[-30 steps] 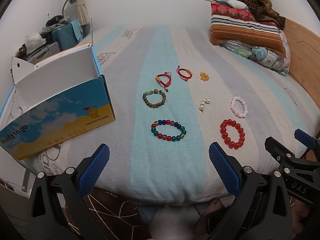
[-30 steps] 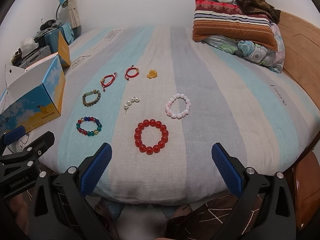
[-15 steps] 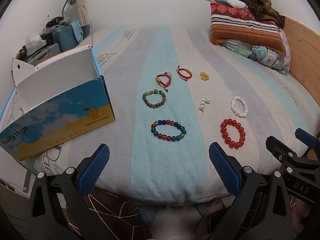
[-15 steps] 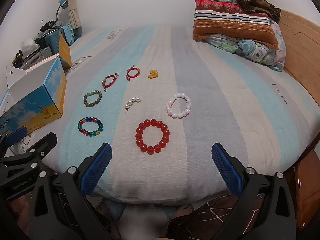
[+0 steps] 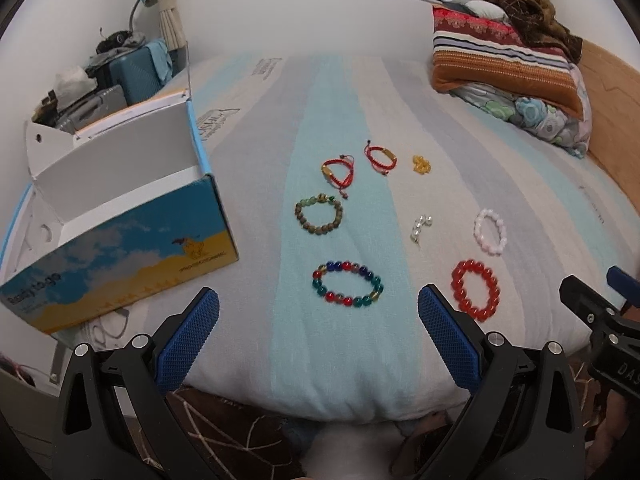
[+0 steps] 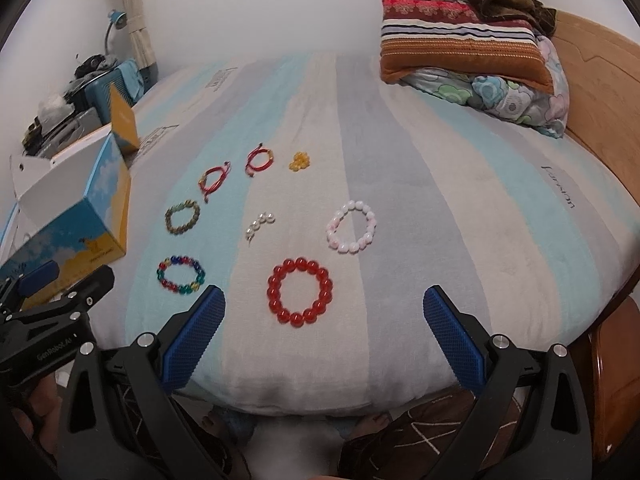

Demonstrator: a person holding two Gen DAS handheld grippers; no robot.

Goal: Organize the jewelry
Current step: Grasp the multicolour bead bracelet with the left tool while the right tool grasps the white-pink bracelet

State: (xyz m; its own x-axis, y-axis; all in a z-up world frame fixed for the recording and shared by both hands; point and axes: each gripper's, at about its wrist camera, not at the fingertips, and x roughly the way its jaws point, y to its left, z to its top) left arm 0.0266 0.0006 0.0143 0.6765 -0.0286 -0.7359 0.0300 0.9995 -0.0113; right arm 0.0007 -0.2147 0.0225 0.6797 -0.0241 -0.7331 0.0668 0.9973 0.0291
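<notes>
Right wrist view showed the right gripper (image 6: 322, 328) spread wide and holding nothing, poised just off the near edge of the bed (image 6: 500, 216). The red bead bracelet (image 6: 300, 295) lay on the striped sheet straight ahead, between the lines of the two blue pads and a little beyond their tips, not touching either. Past it sat the pink bead bracelet (image 6: 351, 227), with the small pearl piece (image 6: 259, 225) to its left. Farther left lay the multicolor bead bracelet (image 6: 181, 275) and the green-brown bead bracelet (image 6: 183, 217); two red cord bracelets (image 6: 236, 170) and a yellow flower charm (image 6: 299, 161) lay farther back.

In the left wrist view, the left gripper (image 5: 318, 326) was likewise wide apart and empty, level with the bed's edge, the multicolor bead bracelet (image 5: 347, 283) just ahead between its pads. An open cardboard box (image 5: 120, 216) stood on the sheet to the left. Nothing blocked either path. Pillows (image 6: 468, 56) were stacked at the far right.
</notes>
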